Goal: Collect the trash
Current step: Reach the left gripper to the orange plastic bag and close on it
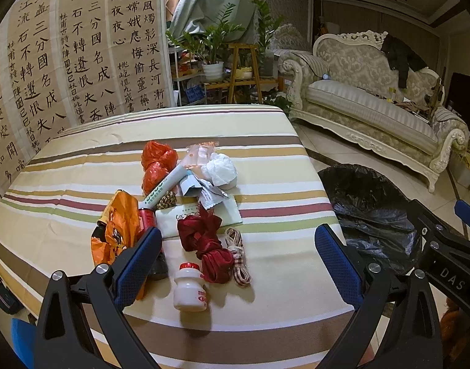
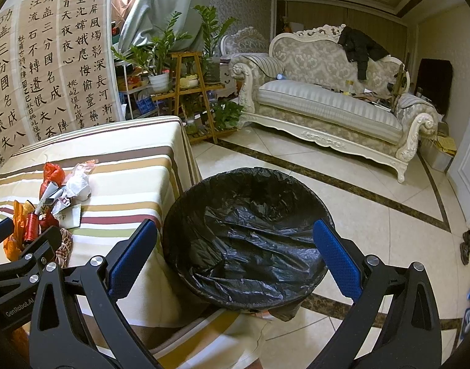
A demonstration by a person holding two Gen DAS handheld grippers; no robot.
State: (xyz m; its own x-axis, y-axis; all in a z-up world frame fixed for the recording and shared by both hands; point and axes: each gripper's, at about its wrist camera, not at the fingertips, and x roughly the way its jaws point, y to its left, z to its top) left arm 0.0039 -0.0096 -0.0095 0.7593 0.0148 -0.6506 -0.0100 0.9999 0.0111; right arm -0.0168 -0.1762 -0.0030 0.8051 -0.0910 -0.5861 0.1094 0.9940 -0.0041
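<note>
Left gripper (image 1: 238,261) jaws wide apart, empty — above small white bottle (image 1: 190,289) and red ribbon (image 1: 208,246) in trash pile on striped table (image 1: 65,184). Right gripper (image 2: 235,255) likewise spread, empty — over black-lined bin (image 2: 247,233) beside table.

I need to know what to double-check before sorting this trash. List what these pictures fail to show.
- Red can: mostly hidden in the left wrist view by the orange wrapper and a finger of the left gripper.
- Bin floor: covered in both views by the crumpled black liner.
- Writing on the white bottle: too small, partly turned away.
- Table's near edge: cut off by the gripper frame.
</note>
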